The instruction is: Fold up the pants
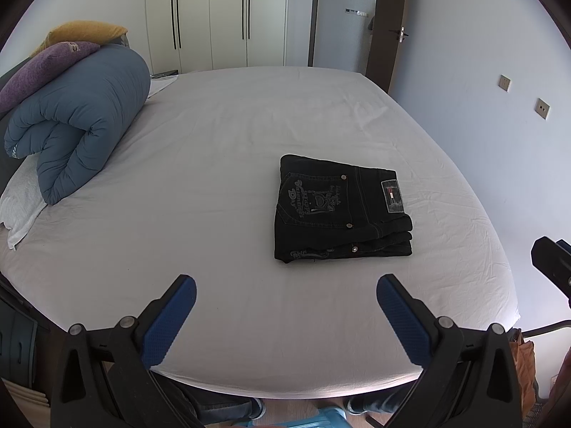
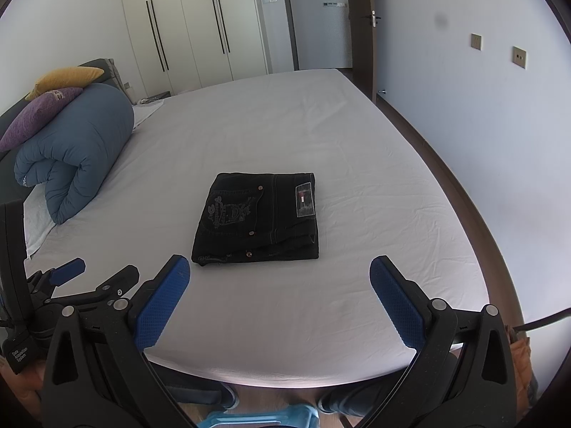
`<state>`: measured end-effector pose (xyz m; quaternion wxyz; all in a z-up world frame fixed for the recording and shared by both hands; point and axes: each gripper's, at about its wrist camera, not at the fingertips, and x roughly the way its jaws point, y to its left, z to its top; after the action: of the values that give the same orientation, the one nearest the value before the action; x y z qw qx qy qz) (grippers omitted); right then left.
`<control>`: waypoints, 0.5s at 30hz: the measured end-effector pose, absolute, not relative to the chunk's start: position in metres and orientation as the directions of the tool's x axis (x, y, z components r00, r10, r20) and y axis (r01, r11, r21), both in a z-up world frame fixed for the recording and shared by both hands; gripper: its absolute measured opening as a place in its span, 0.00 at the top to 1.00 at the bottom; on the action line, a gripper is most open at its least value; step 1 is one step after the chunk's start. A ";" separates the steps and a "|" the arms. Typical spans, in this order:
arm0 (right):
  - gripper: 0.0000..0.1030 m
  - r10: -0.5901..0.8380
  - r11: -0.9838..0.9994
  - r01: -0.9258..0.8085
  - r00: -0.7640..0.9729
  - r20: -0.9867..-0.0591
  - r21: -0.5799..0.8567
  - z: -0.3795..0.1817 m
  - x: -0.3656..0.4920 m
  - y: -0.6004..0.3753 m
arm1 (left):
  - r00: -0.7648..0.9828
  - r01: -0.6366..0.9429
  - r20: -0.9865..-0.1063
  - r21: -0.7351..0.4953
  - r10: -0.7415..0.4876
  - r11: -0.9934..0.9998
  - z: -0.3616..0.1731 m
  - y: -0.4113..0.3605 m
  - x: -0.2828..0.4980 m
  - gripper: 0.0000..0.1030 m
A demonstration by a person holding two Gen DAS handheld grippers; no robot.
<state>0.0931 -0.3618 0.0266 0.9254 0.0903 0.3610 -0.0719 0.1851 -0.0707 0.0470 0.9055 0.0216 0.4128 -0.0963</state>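
Both grippers, left gripper (image 1: 285, 299) and right gripper (image 2: 280, 283), are spread wide and holding nothing, hanging back near my edge of the bed (image 2: 374, 149). Ahead of them the pants (image 2: 258, 219) sit in a compact stacked rectangle, so folding looks pretty much done, maybe just a little squaring up left. Off to my left there's a rolled duvet (image 2: 75, 157) with pillows, well clear.

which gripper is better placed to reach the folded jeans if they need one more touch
Right, probably. The folded black jeans lie nearly centred ahead of the open right gripper; they sit off to the right of the open left gripper.
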 end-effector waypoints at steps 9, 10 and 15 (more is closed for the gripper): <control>0.00 -0.068 0.973 0.198 0.727 -0.684 0.115 0.025 0.093 -0.362 | 0.640 0.193 -0.752 -0.041 -0.158 0.980 0.047 -0.071 0.186 0.00; 0.00 -0.067 0.974 0.198 0.727 -0.684 0.114 0.024 0.093 -0.361 | 0.640 0.193 -0.752 -0.040 -0.157 0.980 0.047 -0.071 0.186 0.00; 0.00 -0.065 0.974 0.197 0.726 -0.684 0.116 0.024 0.093 -0.362 | 0.640 0.193 -0.753 -0.039 -0.155 0.981 0.047 -0.071 0.185 0.00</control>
<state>0.0932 -0.3617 0.0236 0.9246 0.0907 0.3631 -0.0708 0.1851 -0.0707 0.0470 0.9052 0.0224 0.4134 -0.0961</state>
